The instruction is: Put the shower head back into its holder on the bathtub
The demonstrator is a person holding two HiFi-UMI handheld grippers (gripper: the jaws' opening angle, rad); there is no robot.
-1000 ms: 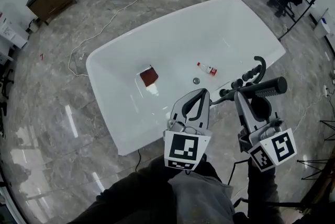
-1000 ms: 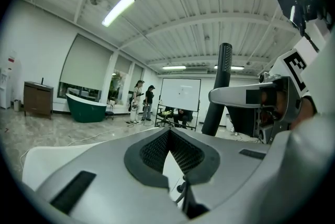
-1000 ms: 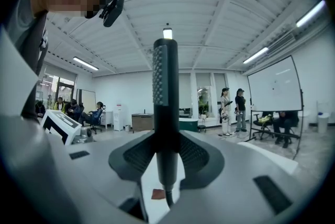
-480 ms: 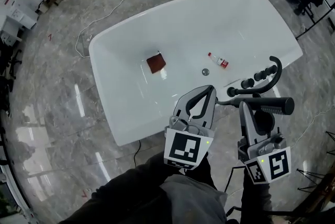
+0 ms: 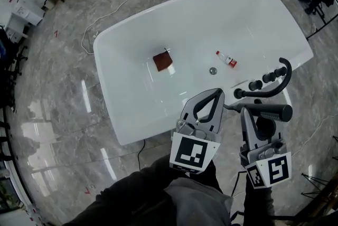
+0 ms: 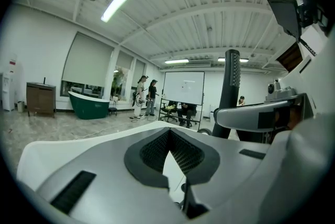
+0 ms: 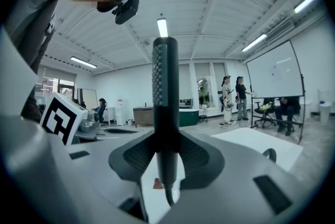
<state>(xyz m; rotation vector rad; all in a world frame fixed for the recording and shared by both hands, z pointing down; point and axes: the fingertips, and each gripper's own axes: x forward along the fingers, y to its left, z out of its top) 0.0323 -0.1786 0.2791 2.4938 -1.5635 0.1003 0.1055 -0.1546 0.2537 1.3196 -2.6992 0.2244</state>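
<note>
Bathtub (image 5: 132, 87) has slid up and to the right in the head view over the last second, so your head shifted. The tub itself looks unmoved on the marble floor (image 5: 63, 109). The black tap fittings (image 5: 270, 79) sit on the near right rim. I take the holder to be among them, but can't tell which piece it is. Shower head (image 5: 270, 111) is the real change. A second ago it lay tilted, far end up, crossing right under the curved spout. Now it's level and sits a bit lower in frame, just your side of the fittings and off the rim, not touching them. So it's no closer to seated, more of a re-level before the approach, and the task is still open. Right tongs (image 5: 246, 114) are clamped on the shower head's handle. The right gripper view shows the dark ribbed stem (image 7: 164, 108) pinched between the pads of those tongs (image 7: 166, 165), hose end trailing below. Left tongs (image 5: 216, 94) are pressed together on nothing, parked just beside the right ones. The left gripper view has those tongs (image 6: 168, 134) meeting pad to pad with only tub white behind. Inside the tub, the brown block (image 5: 163, 60), small bottle (image 5: 225, 58) and drain (image 5: 213, 70) are all where they were, well apart from the fittings. You'll likely need to bring the handle up and across to the rim next. Watch the hose doesn't snag the knobs.
</note>
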